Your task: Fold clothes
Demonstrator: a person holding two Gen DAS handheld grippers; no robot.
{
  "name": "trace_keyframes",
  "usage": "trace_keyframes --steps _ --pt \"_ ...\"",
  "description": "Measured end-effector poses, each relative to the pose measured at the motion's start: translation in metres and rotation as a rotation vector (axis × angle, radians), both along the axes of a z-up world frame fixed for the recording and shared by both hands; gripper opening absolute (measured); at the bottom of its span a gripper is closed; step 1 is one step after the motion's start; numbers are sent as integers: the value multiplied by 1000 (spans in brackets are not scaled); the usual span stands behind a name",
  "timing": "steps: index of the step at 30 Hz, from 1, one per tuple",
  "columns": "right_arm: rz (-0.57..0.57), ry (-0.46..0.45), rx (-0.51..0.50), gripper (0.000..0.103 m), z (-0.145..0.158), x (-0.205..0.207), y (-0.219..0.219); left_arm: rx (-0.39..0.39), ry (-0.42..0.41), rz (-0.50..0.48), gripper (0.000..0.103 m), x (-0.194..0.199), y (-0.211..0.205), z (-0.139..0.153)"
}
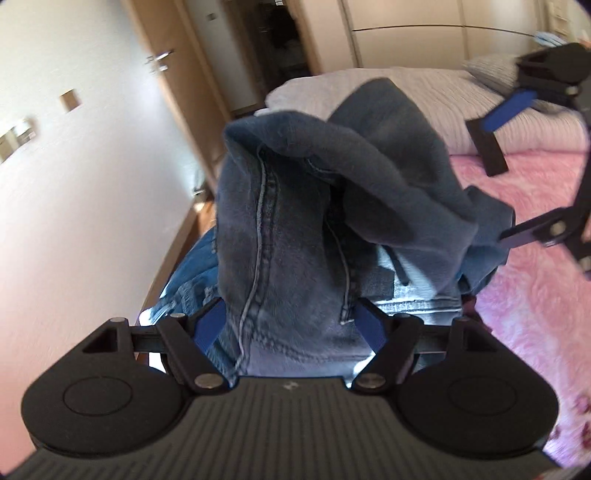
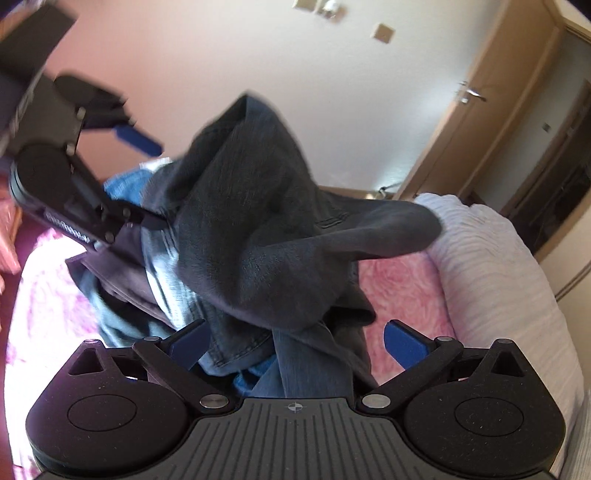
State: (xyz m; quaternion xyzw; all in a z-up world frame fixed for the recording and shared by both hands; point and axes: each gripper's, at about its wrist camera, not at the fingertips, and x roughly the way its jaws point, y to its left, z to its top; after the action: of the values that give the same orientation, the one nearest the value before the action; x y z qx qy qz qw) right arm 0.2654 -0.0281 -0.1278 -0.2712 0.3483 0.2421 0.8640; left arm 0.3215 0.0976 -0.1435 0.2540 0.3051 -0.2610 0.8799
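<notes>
A pair of dark blue jeans [image 1: 295, 221] is bunched up and lifted above the pink bedspread [image 1: 535, 295]. In the left wrist view, denim fills the gap between my left gripper's [image 1: 291, 326] blue pads, which press on the cloth from both sides. In the right wrist view the jeans [image 2: 258, 229] drape over my right gripper [image 2: 295, 343], whose blue pads stand wide apart with cloth lying between them. The right gripper also shows in the left wrist view [image 1: 495, 184] with its fingers spread. The left gripper also shows at the left of the right wrist view [image 2: 147, 184], touching the denim.
A grey-white ribbed blanket [image 1: 424, 92] lies along the bed's far end, also in the right wrist view [image 2: 491, 266]. A white wall [image 1: 74, 184] and wooden doors [image 2: 480, 110] stand beyond the bed. Wardrobe fronts [image 1: 406, 29] are at the back.
</notes>
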Motion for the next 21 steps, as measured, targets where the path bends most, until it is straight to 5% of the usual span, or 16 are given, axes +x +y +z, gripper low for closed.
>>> trace_keyframes --steps 4,8,10,11,14,21 --pt "22 -8 -32 103 -27 29 16 18 -36 -48 70 9 -2 -9" --pt "33 -6 -15 101 -47 52 24 11 -33 -54 42 8 -3 -9" --pt "38 27 25 84 -47 60 20 -5 -30 -62 35 6 -1 -3" --pt "48 40 44 57 -43 60 17 -14 -34 -67 31 3 -1 0" --pt "56 42 101 34 -25 52 1 -40 -69 -87 28 -14 -9 16" --pt "-28 -13 239 27 31 -25 -104 -108 -149 -204 27 -121 -73 74"
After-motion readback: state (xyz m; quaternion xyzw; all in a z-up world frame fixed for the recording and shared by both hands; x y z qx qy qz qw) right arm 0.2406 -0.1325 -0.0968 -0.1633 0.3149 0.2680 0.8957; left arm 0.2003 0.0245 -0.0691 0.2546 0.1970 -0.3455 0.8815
